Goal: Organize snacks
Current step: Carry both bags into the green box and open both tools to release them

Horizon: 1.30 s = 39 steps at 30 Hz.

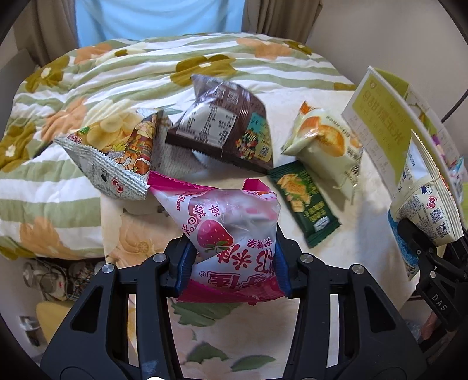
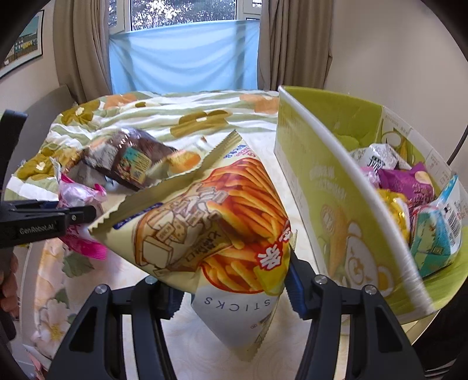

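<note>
pinching a pink strawberry snack bag [image 1: 234, 233], the left hand-held gripper [image 1: 232, 267] lifts it off the table [image 1: 365, 210]. the right hand-held gripper [image 2: 231, 288] clamps a sticks bag [image 2: 210, 222] beside the green box [image 2: 327, 204] at the table's right edge, likely to drop it in.

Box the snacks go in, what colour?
Lime green box with a white rim and corn-and-bear print; shows best in the right wrist view.

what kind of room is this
Most likely a bedroom at home: a floral quilt lies rumpled on what looks like a bed, beige curtains frame a window, and snacks lie loose.
</note>
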### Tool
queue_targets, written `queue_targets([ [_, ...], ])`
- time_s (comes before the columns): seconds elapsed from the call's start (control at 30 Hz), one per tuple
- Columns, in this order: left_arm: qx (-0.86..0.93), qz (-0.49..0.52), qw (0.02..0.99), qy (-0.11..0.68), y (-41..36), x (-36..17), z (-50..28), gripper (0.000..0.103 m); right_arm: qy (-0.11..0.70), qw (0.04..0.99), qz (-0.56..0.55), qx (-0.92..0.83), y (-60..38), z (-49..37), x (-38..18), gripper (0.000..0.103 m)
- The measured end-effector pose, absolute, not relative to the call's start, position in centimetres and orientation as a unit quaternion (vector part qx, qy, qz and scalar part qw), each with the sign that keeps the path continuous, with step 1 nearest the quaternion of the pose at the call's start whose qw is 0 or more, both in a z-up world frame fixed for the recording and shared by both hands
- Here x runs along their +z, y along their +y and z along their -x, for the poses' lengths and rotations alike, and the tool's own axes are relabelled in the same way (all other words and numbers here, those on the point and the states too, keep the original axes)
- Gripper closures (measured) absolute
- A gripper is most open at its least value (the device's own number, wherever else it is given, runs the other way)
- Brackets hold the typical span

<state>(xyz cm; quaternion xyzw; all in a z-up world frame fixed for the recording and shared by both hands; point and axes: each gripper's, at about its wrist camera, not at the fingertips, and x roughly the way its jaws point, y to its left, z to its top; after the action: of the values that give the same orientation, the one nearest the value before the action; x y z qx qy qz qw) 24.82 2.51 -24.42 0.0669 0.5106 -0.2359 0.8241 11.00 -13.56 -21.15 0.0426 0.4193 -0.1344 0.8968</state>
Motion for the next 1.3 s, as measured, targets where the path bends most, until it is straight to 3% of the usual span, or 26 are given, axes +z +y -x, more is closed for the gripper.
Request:
queue_targets([
  [1.03, -0.338, -0.031, 0.832, 0.439, -8.0, -12.2, -22.8, 0.06, 0.34, 0.933, -0.06, -0.1, -17.9, -8.4, -8.5, 0.054],
  [1.3, -0.332, -0.032, 0.845, 0.418, -13.8, -8.8, -22.7, 0.06, 0.322, 0.939, -0.078, -0.089, -24.9, -8.8, -5.2, 0.054],
])
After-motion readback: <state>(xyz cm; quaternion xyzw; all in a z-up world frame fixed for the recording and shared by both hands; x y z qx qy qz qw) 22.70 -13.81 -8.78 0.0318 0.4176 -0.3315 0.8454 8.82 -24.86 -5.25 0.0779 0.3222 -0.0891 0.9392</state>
